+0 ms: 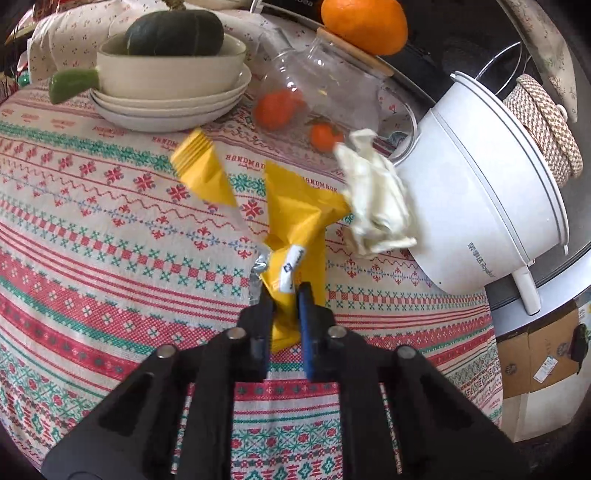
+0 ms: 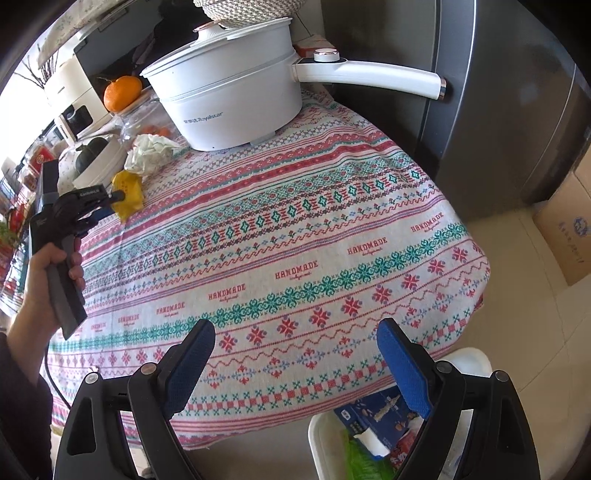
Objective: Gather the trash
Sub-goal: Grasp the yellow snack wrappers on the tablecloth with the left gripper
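Bare tablecloth (image 2: pixel 314 229) gives passage; pot (image 2: pixel 229 99) seemingly blocks beyond.

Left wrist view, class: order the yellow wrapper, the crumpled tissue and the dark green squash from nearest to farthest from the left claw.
1. Yellow wrapper: pinched in the left claw.
2. Crumpled tissue: ahead to the right, beside the white pot.
3. Dark green squash: far left, in the bowl.

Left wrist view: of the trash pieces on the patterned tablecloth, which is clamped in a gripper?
The crinkled yellow foil wrapper, pinched between the left gripper's fingers. The crumpled white tissue lies free beside the white electric pot.
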Demonstrator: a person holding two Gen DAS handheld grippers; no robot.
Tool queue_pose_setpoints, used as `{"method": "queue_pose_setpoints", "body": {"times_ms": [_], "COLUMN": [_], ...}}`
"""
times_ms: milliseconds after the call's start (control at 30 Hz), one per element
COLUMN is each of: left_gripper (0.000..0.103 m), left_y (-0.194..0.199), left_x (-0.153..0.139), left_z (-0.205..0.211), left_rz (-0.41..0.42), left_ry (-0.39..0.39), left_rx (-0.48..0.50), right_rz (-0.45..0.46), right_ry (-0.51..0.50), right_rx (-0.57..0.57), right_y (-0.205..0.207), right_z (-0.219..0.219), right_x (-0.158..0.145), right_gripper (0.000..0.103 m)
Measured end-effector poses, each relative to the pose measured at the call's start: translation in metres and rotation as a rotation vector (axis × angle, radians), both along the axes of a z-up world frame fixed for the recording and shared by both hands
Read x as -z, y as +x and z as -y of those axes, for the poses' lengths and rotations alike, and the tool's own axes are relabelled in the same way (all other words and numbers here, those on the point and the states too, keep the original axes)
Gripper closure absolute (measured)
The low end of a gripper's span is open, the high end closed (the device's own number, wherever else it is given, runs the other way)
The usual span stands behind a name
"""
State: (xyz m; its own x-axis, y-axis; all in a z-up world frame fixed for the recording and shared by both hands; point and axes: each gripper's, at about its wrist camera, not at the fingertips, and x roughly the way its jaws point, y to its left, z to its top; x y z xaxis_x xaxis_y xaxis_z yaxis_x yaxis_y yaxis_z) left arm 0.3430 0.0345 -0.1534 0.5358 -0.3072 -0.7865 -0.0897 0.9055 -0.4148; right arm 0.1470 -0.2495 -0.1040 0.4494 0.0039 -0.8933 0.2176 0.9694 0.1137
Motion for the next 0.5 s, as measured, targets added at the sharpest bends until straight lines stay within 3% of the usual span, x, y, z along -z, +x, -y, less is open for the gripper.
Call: {"method": "queue_pose_setpoints", "body": {"times_ms": [167, 500], "left_gripper": [0.1, 0.101], "left_y": [-0.013, -0.06], "left_x": [-0.008, -0.042], "left_z": [-0.01, -0.036], "left_rz": [0.016, 0.028], "left_ry": [0.049, 0.196], "left_rx": [0.016, 0.098], "right_rz": [0.009, 0.046], "right_ry": [-0.008, -0.025], "right_rx": [0.001, -0.023], "right_y": [0.005, 0.01], "right_z": [-0.009, -0.04], "right_x": [0.001, 0.001], "right_gripper": [0.013, 0.013]}}
